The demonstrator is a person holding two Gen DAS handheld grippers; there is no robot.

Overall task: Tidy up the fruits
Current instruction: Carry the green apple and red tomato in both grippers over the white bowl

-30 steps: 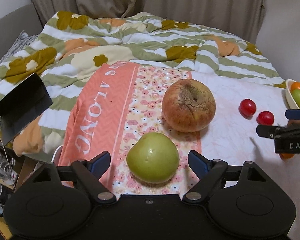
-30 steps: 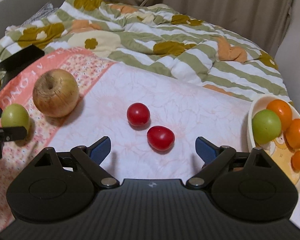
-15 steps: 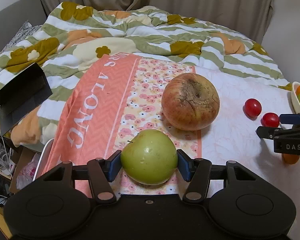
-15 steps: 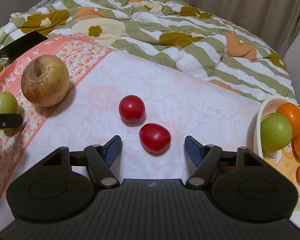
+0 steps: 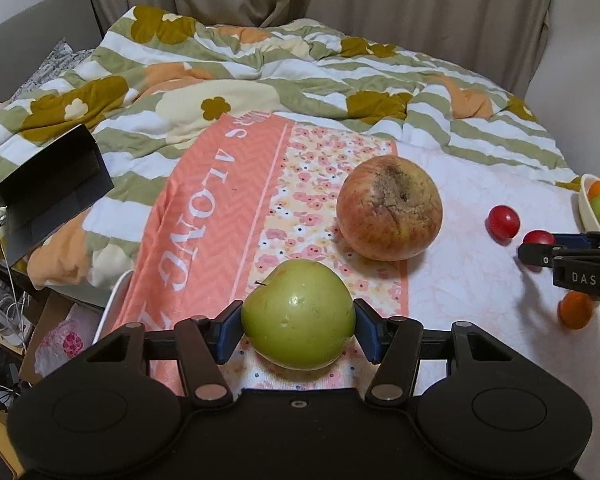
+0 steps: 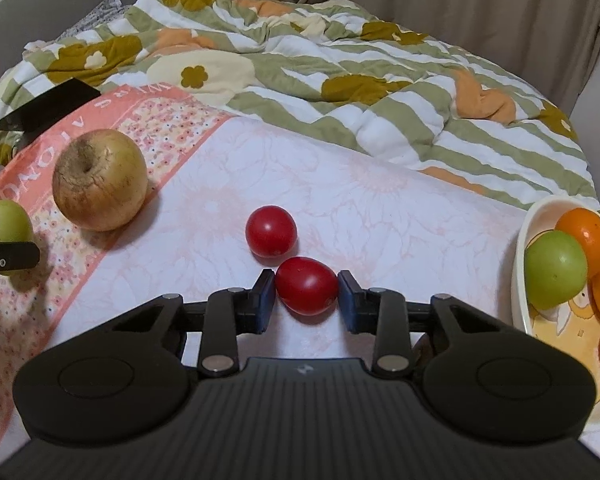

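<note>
My left gripper [image 5: 298, 326] is shut on a green apple [image 5: 299, 314], held just above the floral cloth. A large brownish-red apple [image 5: 389, 208] sits beyond it; it also shows in the right wrist view [image 6: 100, 179]. My right gripper [image 6: 306, 296] has closed on the near red tomato [image 6: 307, 285], its pads touching both sides. A second red tomato [image 6: 271, 231] lies just behind. A cream bowl [image 6: 520, 276] at the right holds a green apple [image 6: 555, 274] and several oranges [image 6: 584, 232].
A loose orange [image 5: 575, 309] lies on the white cloth near the right gripper. A black box [image 5: 48, 190] rests on the rumpled floral quilt [image 5: 260, 64] at the left. The bed edge drops off at the lower left, over clutter.
My left gripper closed on the green apple. My right gripper moved forward and closed around the near red tomato.
</note>
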